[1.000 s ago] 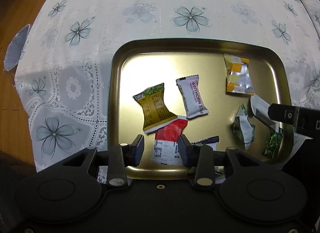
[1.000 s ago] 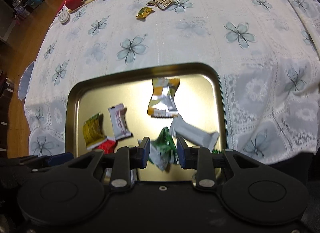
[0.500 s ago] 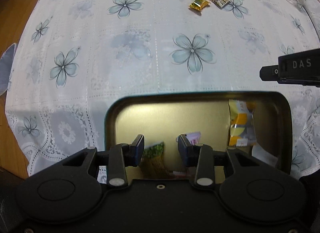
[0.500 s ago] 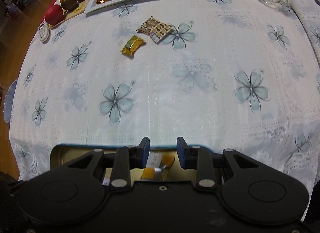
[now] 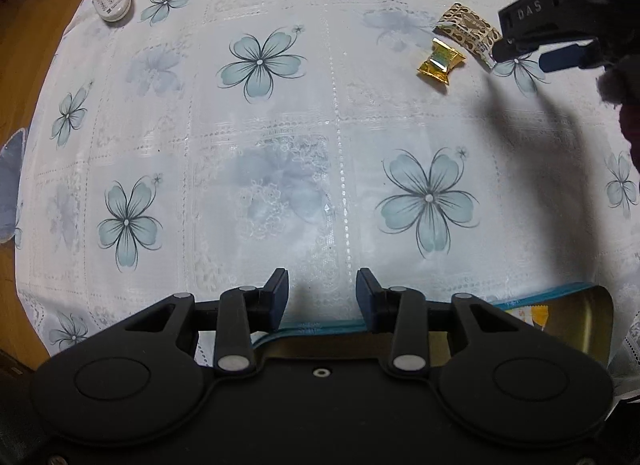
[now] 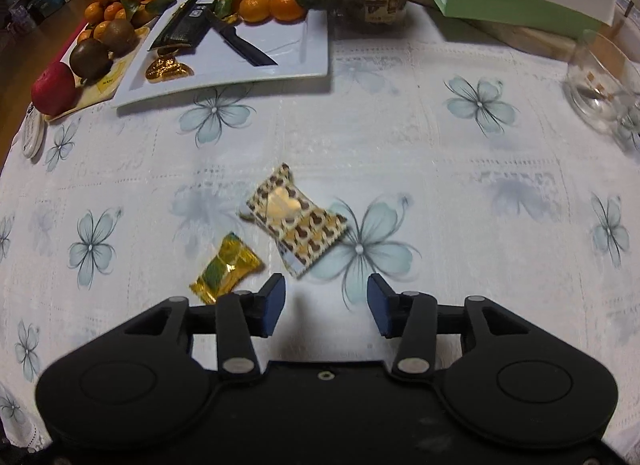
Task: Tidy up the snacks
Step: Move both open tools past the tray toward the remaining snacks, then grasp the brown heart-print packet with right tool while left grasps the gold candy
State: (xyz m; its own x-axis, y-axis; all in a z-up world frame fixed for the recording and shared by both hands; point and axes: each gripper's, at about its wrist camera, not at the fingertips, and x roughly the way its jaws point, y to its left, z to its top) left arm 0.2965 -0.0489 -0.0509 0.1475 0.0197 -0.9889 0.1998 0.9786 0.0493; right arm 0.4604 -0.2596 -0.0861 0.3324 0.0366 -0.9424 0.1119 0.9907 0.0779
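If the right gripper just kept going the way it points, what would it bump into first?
Probably the bare floral tablecloth: the right gripper, jaws opening and empty, aims steeply down. The brown-patterned snack packet lies just ahead-left, maybe brushed; depth is unclear.

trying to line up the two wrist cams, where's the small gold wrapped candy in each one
Left wrist view: gold candy lies upper right on the tablecloth, left of the right gripper.
Right wrist view: gold candy lies lower centre-left, just ahead of the right gripper's left jaw.
Shared landmark: the brown-patterned packet lies right beside it in both.
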